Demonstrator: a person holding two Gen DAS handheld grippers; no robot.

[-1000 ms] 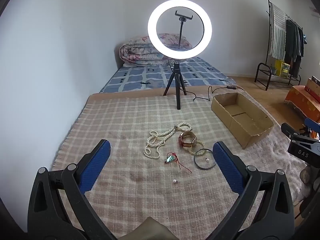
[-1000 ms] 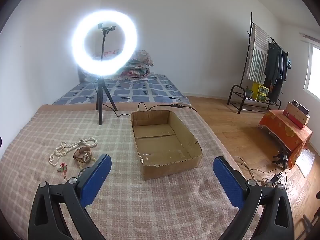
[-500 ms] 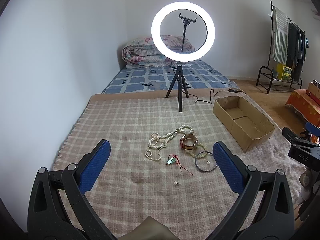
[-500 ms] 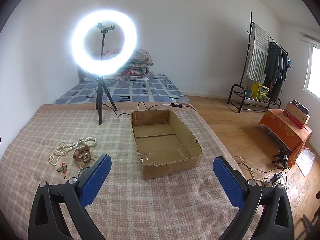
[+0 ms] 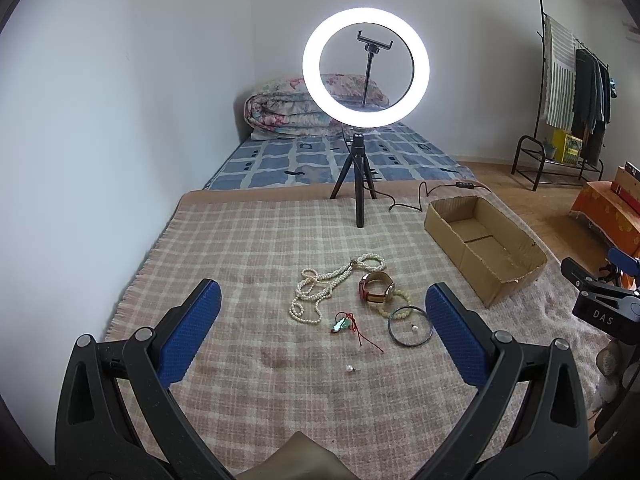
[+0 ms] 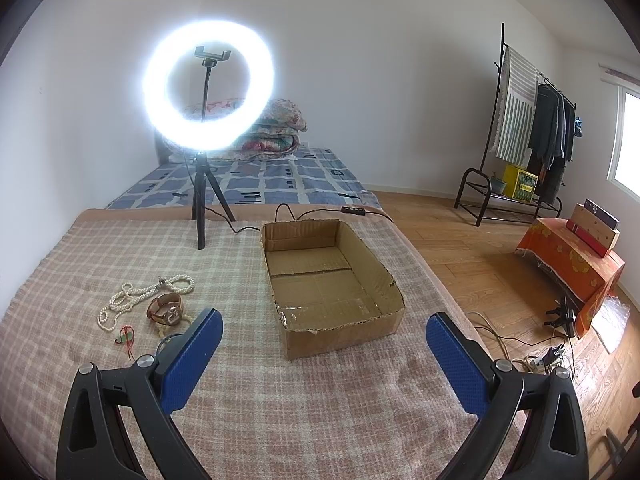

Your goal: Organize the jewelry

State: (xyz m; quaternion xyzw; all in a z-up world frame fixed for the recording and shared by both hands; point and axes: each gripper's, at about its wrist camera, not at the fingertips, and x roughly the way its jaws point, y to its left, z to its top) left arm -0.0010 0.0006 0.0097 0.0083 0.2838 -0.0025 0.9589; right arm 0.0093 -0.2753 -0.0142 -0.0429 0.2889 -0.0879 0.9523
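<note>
While both tools hang apart and empty, left tool [image 5: 322, 322] and right tool [image 6: 324, 346], your jewelry lies clustered at centre frame in the left view, on the plaid blanket [image 5: 248, 248]. Pearl necklace [image 5: 320, 294]: limp and slithery, so pinch a bunched loop. Watch [image 5: 376, 292]: stiffer, take its strap edge. Thin bangle [image 5: 410, 320] lies flat (awkward to get under). Cardboard box [image 6: 332, 280] sits empty, right of the pile.

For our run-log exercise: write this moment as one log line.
stage: before first pick | left gripper: open, holding nothing | right gripper: open, holding nothing | jewelry: pearl necklace, watch on blanket | cardboard box: holds nothing
</note>
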